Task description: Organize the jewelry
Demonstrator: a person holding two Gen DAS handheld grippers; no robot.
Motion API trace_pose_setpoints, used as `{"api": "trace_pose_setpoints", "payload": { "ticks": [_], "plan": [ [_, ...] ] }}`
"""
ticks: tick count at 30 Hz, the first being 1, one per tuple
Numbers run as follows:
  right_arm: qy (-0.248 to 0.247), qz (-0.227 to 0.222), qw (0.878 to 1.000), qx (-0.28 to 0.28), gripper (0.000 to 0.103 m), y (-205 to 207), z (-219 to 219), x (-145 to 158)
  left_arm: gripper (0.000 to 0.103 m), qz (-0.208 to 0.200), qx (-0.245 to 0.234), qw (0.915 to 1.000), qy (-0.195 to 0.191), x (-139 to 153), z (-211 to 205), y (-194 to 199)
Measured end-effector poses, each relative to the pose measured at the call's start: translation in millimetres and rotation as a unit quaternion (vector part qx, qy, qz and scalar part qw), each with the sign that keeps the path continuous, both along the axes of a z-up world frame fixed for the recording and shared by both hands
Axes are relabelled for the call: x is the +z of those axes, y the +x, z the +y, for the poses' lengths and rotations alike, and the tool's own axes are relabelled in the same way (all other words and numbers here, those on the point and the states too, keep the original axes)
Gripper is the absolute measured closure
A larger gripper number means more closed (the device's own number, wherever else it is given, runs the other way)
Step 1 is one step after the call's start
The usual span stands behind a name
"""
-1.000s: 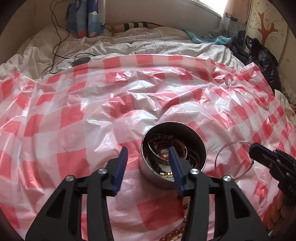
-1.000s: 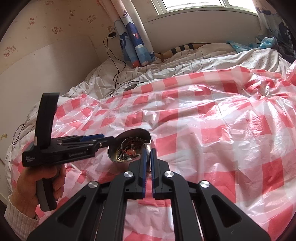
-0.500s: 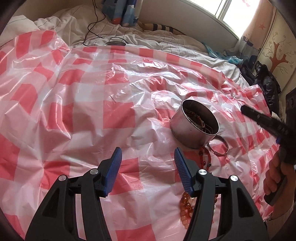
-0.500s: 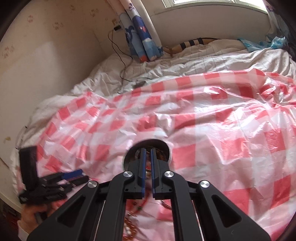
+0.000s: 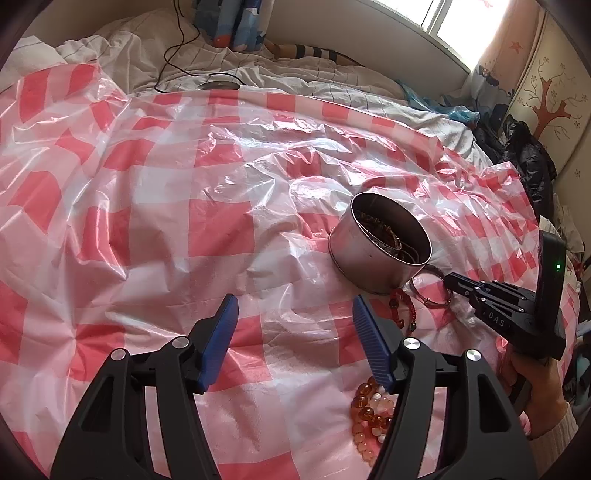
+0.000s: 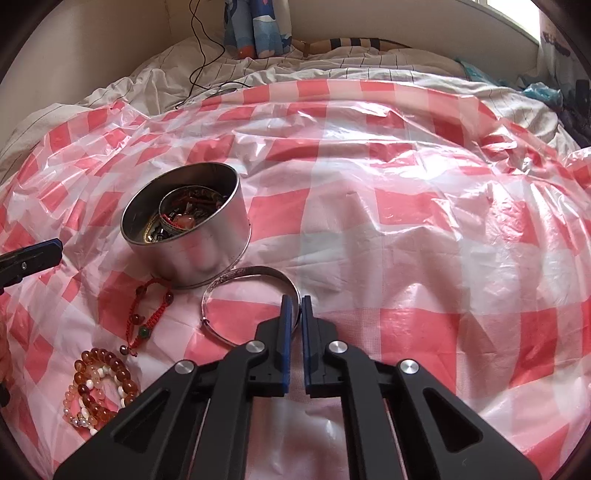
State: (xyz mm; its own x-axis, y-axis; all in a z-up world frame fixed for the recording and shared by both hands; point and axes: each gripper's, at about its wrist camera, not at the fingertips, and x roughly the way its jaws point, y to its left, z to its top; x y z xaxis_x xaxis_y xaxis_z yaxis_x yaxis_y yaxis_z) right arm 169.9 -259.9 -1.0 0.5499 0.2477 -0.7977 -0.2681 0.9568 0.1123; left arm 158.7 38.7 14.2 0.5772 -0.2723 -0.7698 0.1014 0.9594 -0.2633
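A round metal tin (image 6: pixel 184 225) with several pieces of jewelry inside sits on the red-and-white checked plastic sheet (image 6: pixel 406 221); it also shows in the left wrist view (image 5: pixel 380 247). A silver bangle (image 6: pixel 247 277) lies just in front of it. My right gripper (image 6: pixel 293 301) is shut on the bangle's rim. A red cord bracelet (image 6: pixel 147 314) and amber bead bracelets (image 6: pixel 99 387) lie to the left. My left gripper (image 5: pixel 293 314) is open and empty over bare sheet, left of the tin.
White bedding (image 5: pixel 295 85) with a black cable (image 5: pixel 177 44) lies beyond the sheet. A blue curtain (image 6: pixel 255 26) hangs at the back. Dark clothes (image 5: pixel 524 155) are piled at the right edge.
My left gripper has pulled back from the tin and moved left. My right gripper has come down to the sheet, still shut on the silver bangle.
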Motion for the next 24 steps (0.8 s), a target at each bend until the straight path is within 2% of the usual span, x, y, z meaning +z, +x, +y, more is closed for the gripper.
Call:
{"api": "trace_pose_setpoints", "payload": {
  "ticks": [9, 13, 16, 21, 24],
  "plan": [
    [0.076, -0.079, 0.994, 0.002, 0.099, -4, 8, 76, 0.041, -0.002, 0.011, 0.9999, -0.010, 2, 7, 1],
    [0.096, -0.087, 0.991, 0.015, 0.099, 12, 29, 94, 0.040, -0.003, 0.012, 0.9999, -0.010, 2, 8, 1],
    [0.080, -0.079, 0.993, 0.025, 0.099, 26, 50, 86, 0.039, -0.005, 0.015, 0.9998, -0.010, 3, 10, 1],
    [0.059, -0.040, 0.997, 0.037, 0.099, 46, 75, 50, 0.039, -0.009, 0.020, 0.9997, -0.011, 6, 13, 2],
    [0.016, -0.015, 0.999, 0.046, 0.096, 52, 90, 29, 0.038, -0.009, 0.020, 0.9998, 0.000, 6, 11, 3]
  ]
}}
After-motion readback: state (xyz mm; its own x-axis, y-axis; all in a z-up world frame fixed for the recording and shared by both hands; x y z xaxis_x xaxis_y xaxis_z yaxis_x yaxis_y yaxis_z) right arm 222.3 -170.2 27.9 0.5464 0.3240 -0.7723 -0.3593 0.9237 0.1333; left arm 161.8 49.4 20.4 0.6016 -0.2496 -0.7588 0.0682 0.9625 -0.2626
